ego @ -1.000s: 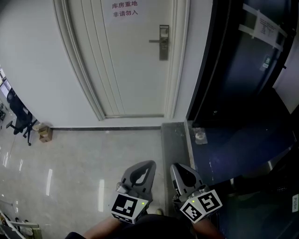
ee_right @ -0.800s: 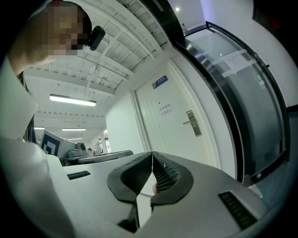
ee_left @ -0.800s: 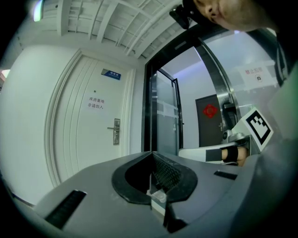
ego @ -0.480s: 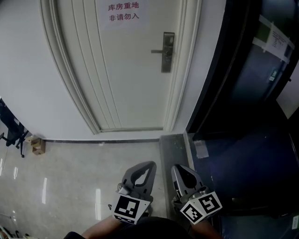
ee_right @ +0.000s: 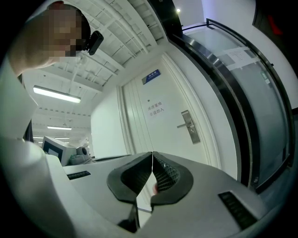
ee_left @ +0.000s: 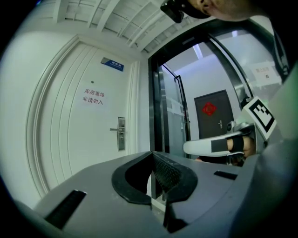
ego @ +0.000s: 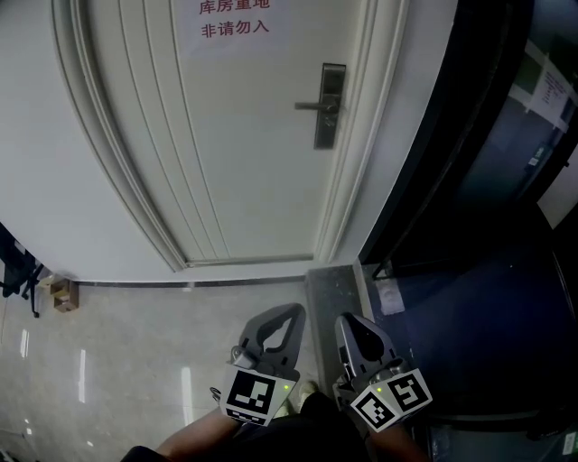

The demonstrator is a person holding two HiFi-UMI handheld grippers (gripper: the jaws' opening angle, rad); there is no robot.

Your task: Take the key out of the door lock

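A white door [ego: 244, 135] stands ahead, with a metal lock plate and lever handle [ego: 329, 106] at its right side. The lock plate also shows in the left gripper view [ee_left: 121, 133] and the right gripper view [ee_right: 190, 126]. The key is too small to make out. My left gripper [ego: 291, 314] and right gripper [ego: 348, 323] are low in the head view, side by side and far short of the door. Both are shut with nothing between their jaws. The right gripper [ee_left: 219, 145] also shows in the left gripper view.
A paper sign with red characters [ego: 233, 18] hangs on the door. A dark glass door and frame [ego: 470, 162] stands to the right. A grey threshold strip [ego: 332, 289] lies on the pale tiled floor. An office chair [ego: 13, 271] and a small box [ego: 61, 293] are far left.
The head view has moved closer to the door: the lock plate looks larger and the chair and box slid toward the left edge. Both grippers stay shut and low.
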